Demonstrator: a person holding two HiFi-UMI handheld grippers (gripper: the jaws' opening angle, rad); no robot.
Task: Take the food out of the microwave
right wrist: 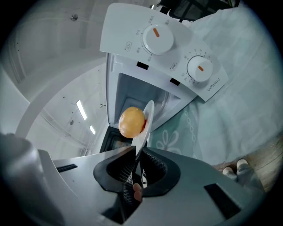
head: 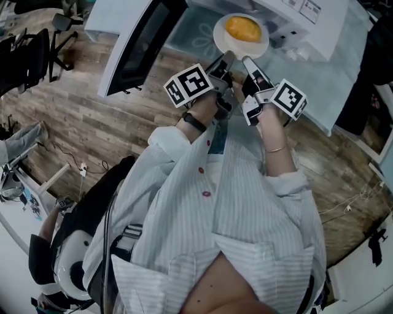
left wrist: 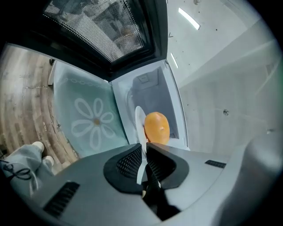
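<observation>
Plate [head: 220,40] of orange food [head: 242,27] held just outside the open microwave [head: 310,18]
The left gripper [head: 226,59] and the right gripper [head: 248,62] each clench the plate's near rim, with the food resting on top.

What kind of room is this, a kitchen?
Probably a lab or office workspace, not a home kitchen. The microwave sits on a cloth-covered table, and black office chairs stand nearby on a wood floor.
</observation>
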